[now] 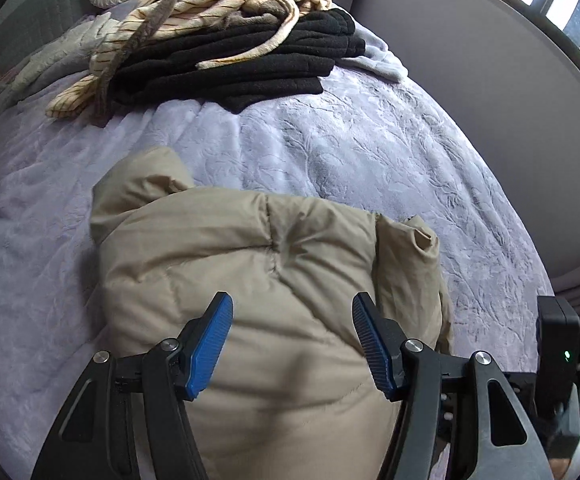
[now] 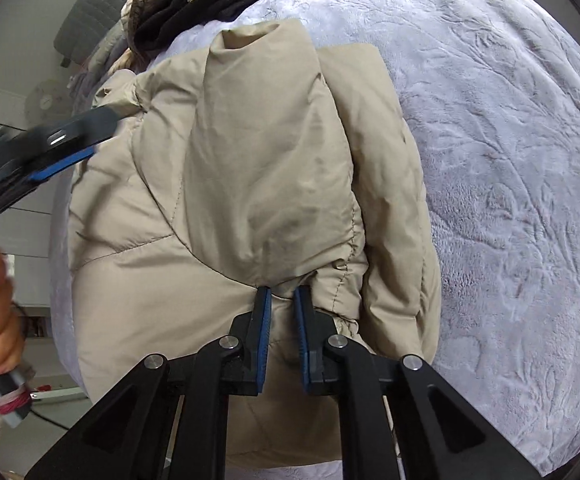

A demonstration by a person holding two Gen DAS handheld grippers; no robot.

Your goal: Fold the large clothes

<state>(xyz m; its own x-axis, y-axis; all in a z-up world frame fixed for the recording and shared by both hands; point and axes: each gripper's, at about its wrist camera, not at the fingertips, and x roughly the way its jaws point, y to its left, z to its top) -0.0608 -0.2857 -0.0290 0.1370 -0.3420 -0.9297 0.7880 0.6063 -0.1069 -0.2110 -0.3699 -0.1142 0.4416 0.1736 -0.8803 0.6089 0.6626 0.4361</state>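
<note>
A beige puffer jacket [image 2: 218, 184] lies bundled on a bed covered by a lavender blanket [image 2: 509, 160]. The right gripper [image 2: 282, 292] has its jaws pinched on a jacket fold. The left gripper [image 1: 291, 312] hovers above the jacket, jaws apart, holding nothing.

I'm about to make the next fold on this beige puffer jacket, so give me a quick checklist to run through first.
1. Left gripper empty: ok, fingers spread above the beige puffer jacket.
2. Right gripper pinching fabric: cannot tell, fingers nearly closed at a crease.
3. Jacket fully on the bed cover: cannot tell, near edge hidden.
4. Bare cover beyond the jacket: ok.
5. Black folded stack apart from jacket: ok.
6. Striped blanket off the jacket: ok.
</note>
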